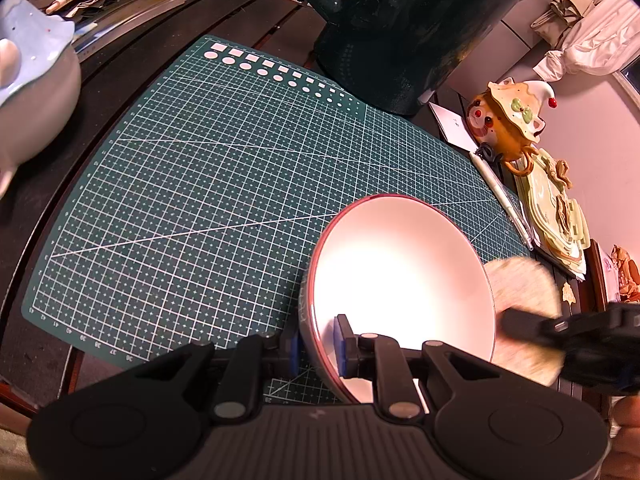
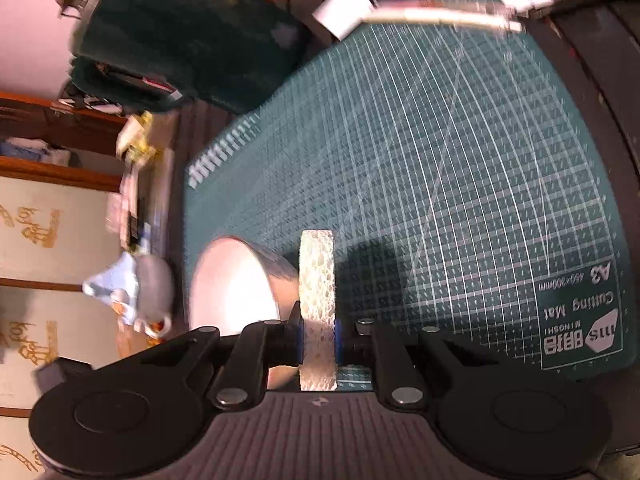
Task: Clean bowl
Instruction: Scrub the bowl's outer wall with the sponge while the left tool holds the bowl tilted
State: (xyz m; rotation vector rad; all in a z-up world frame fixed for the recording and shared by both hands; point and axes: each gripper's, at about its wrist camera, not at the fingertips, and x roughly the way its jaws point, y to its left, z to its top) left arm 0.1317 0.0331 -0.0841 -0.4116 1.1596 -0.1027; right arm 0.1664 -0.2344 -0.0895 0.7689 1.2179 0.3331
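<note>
Currently the white round ceramic bowl with a dark red rim [image 1: 400,268] is tilted on its side over the near right corner of the green gridded cutting mat [image 1: 208,184], its open face turned toward the left wrist camera. The left gripper [image 1: 318,344] is clamped on the bowl's rim, one blue pad inside the bowl and the other against the grey outer wall. The right gripper [image 2: 318,344] is closed on a pale yellow porous sponge [image 2: 317,276], which stands on edge between its pads. In the right wrist view the sponge lies against the bowl's outer wall; in the left wrist view it appears blurred at the bowl's right rim. Beyond the mat's far edge stands a dark green pitcher [image 1: 404,28]. Left of the mat sits a pale blue ceramic pot [image 1: 32,92]. Right of the mat lies a white pen [image 1: 504,196] on the dark surface [image 1: 132,48].
</note>
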